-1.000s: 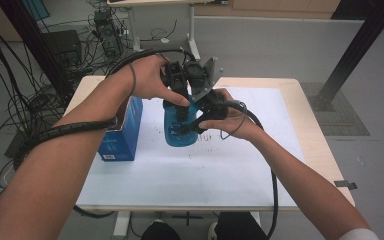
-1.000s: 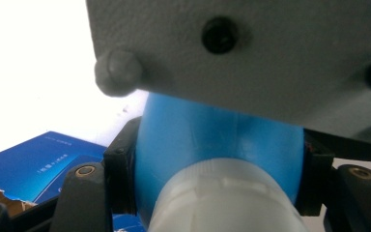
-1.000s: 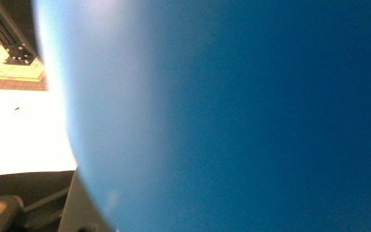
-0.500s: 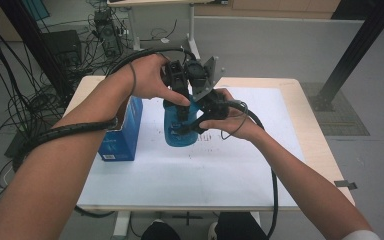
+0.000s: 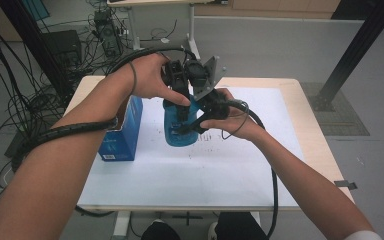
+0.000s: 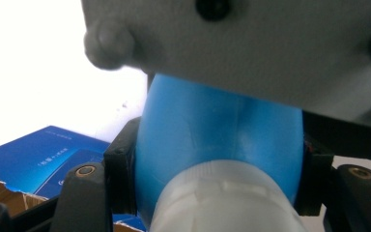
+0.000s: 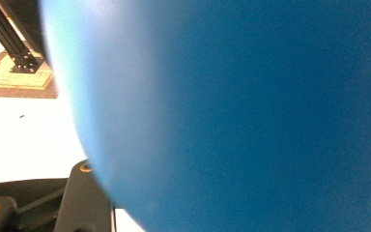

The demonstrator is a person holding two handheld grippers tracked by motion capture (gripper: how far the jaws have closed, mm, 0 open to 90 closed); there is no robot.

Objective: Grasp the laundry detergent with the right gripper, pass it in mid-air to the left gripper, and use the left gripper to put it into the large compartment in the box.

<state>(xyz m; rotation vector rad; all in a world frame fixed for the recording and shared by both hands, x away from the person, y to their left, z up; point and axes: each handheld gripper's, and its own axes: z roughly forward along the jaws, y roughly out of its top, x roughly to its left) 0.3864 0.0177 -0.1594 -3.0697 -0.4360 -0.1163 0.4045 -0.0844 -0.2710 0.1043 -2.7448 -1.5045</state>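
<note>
We worked at the table [image 5: 285, 165]. A blue box [image 5: 122, 135] stood at nine o'clock of the blue bottle [image 5: 180, 131], just beside it. Our left gripper [image 5: 182, 102] was clamped across the bottle's neck. Our right gripper [image 5: 195, 127] was against the bottle's side, its jaws just easing apart; whether its pads pressed on the bottle we couldn't tell.

1. Both forearms reach in from below and meet over the middle of the table.
2. The left gripper [image 5: 182, 107] points down, its jaws clamped tight.
3. The right gripper [image 5: 192, 127] points level toward the left; its jaws have just been opening slightly.
</note>
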